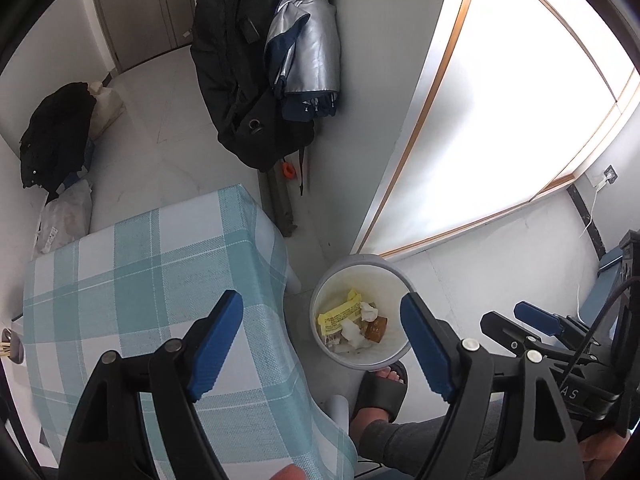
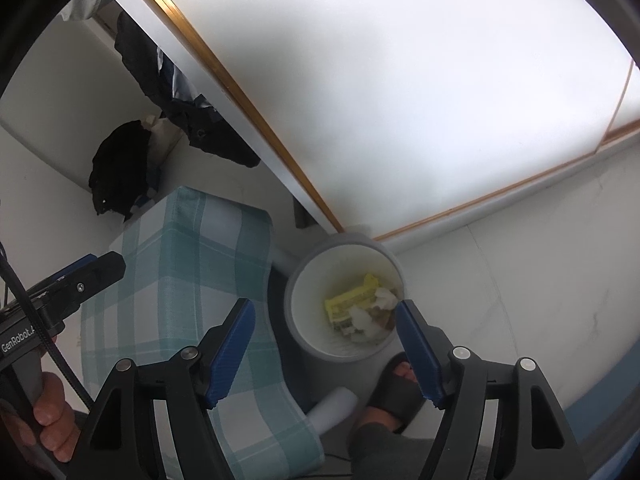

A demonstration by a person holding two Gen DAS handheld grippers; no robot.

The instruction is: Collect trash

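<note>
A white waste bin stands on the floor beside the table. Inside it lie a yellow wrapper, crumpled white tissues and a brown scrap. My left gripper hangs open above the table's edge and the bin, nothing between its blue pads. My right gripper is open too, above the bin, and holds nothing. Each gripper shows in the other's view: the right one at the right edge, the left one at the left edge, held by a hand.
A small table with a teal checked cloth sits left of the bin. A foot in a black slipper is just in front of the bin. Dark and silver jackets hang on the wall; a black bag sits far left.
</note>
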